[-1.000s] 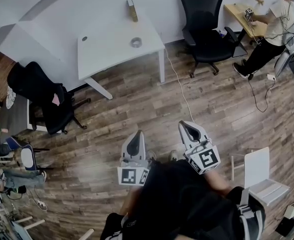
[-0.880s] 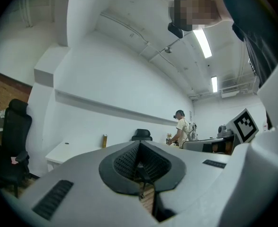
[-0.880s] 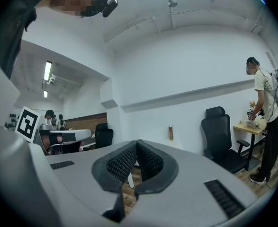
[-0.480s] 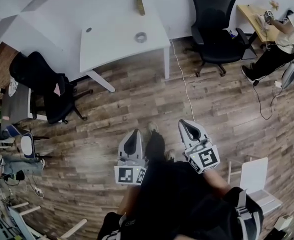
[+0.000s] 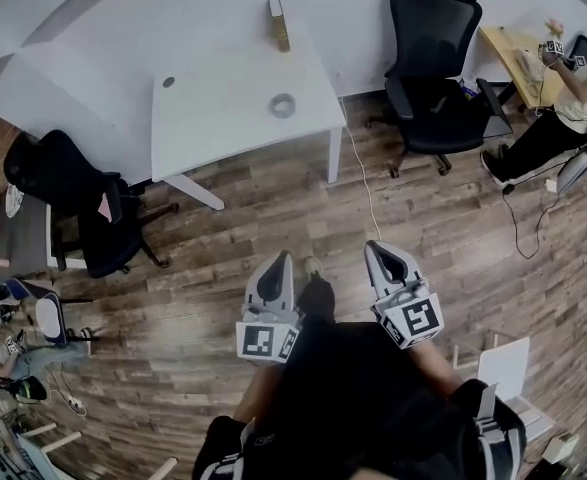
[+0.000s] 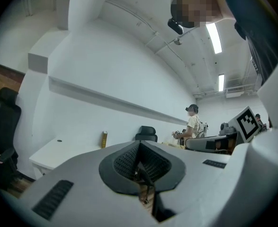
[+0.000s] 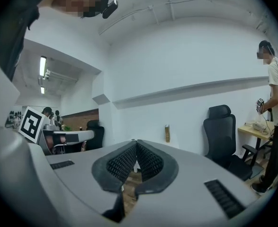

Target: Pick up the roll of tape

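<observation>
The roll of tape [image 5: 282, 105] is a small grey ring lying flat on the white table [image 5: 213, 108], far ahead of both grippers. My left gripper [image 5: 281, 258] and right gripper [image 5: 373, 246] are held side by side over the wooden floor, pointing toward the table. Both are shut with nothing between the jaws. In the left gripper view the left gripper [image 6: 139, 144] has its pads together, with the table [image 6: 53, 152] beyond. The right gripper [image 7: 135, 142] looks the same in the right gripper view. The tape cannot be made out in either gripper view.
A yellow-brown box [image 5: 278, 23] stands at the table's far edge. A black office chair [image 5: 433, 78] is right of the table, and another black chair [image 5: 68, 193] is at the left. A cable [image 5: 363, 183] runs across the floor. A person [image 5: 573, 98] works at a wooden desk at far right.
Both grippers have moved forward toward the table and stayed shut. The table and tape now sit a little lower and closer in the head view. The person at right has shifted toward the frame edge.
</observation>
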A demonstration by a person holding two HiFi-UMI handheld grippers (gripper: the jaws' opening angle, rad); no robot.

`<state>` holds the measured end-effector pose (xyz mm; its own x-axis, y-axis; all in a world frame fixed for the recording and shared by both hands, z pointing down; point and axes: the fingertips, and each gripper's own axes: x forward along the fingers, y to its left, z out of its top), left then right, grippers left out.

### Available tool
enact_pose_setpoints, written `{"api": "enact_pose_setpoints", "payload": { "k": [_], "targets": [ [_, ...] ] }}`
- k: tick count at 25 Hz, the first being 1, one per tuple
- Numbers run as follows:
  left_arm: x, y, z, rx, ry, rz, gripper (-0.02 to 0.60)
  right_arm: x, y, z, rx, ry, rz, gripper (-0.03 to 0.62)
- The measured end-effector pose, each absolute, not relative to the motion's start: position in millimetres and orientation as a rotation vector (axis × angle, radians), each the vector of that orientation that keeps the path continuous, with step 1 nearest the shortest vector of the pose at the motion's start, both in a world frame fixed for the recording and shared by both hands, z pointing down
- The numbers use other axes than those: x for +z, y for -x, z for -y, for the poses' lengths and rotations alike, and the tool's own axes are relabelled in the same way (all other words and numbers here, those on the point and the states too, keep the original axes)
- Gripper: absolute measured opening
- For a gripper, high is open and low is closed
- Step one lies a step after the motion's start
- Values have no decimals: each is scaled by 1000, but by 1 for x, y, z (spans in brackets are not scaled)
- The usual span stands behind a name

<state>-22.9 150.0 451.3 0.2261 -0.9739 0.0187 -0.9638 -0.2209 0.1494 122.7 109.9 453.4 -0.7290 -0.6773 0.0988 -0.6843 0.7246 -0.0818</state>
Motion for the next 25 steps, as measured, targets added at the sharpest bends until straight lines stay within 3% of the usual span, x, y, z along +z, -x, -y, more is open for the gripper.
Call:
{"api": "enact_pose_setpoints", "payload": {
  "k": [10,25],
  "targets": [
    [452,98,-2,-76,-2383,1861,23,436,-48,45,132,-1186,2859,12],
    [497,138,194,-12,-2260,1901,23,457,5,238,169,-1027,2891,12]
  ]
}}
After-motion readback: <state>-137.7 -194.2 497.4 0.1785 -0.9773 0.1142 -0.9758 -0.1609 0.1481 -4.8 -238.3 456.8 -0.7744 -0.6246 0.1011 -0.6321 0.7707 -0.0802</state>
